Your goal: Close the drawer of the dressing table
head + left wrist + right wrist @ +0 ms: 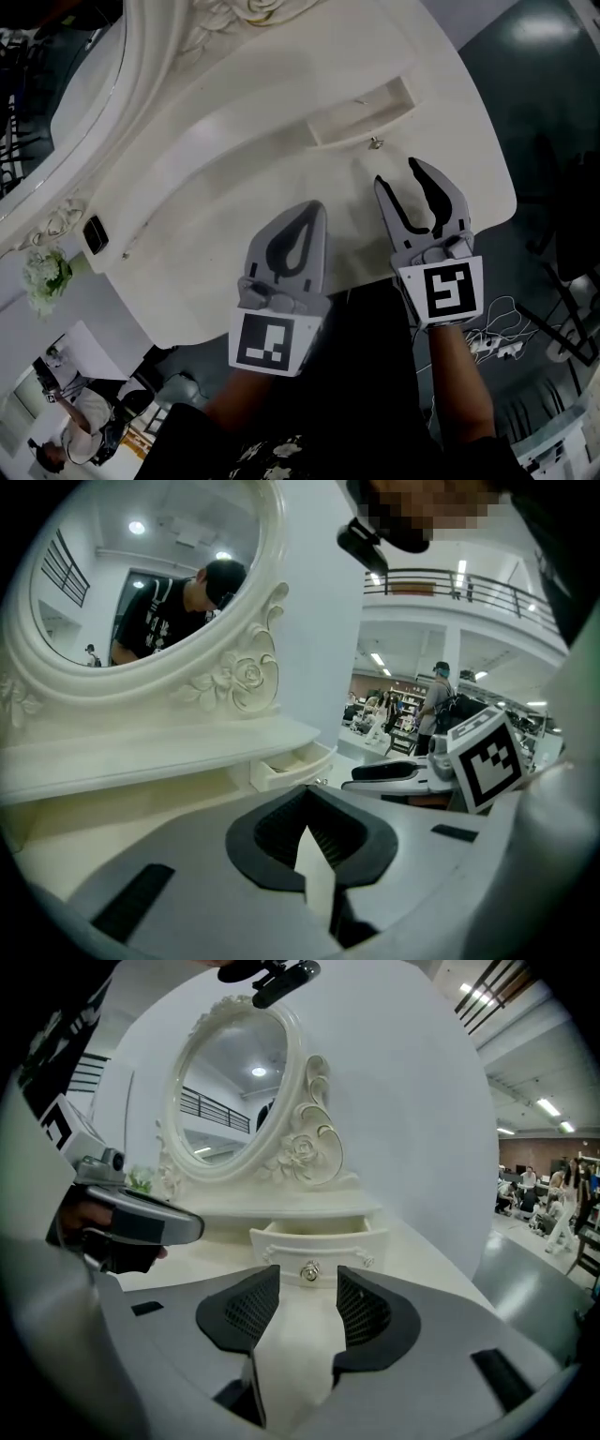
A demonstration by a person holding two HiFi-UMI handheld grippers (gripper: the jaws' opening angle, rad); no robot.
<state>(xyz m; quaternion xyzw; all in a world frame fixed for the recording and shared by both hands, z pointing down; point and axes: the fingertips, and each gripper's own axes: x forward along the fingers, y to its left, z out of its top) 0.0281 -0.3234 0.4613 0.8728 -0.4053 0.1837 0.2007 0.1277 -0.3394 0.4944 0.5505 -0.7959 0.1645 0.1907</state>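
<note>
The white dressing table [216,197] fills the head view. Its small drawer [361,111] stands pulled out, empty, with a metal knob [376,142] on its front. My right gripper [397,173] is open just short of that knob, not touching it, with nothing between its fingers. In the right gripper view the drawer [319,1239] and its knob [310,1272] sit straight ahead of the spread right gripper [306,1269]. My left gripper [316,208] hovers shut over the tabletop to the left, holding nothing. In the left gripper view the drawer [291,766] lies ahead and to the right of the left gripper [307,791].
An oval mirror [56,84] in a carved frame rises at the table's back. A small black object [95,234] lies on the top near white flowers [42,277]. The table's curved edge drops to a dark floor with cables and a power strip [497,345].
</note>
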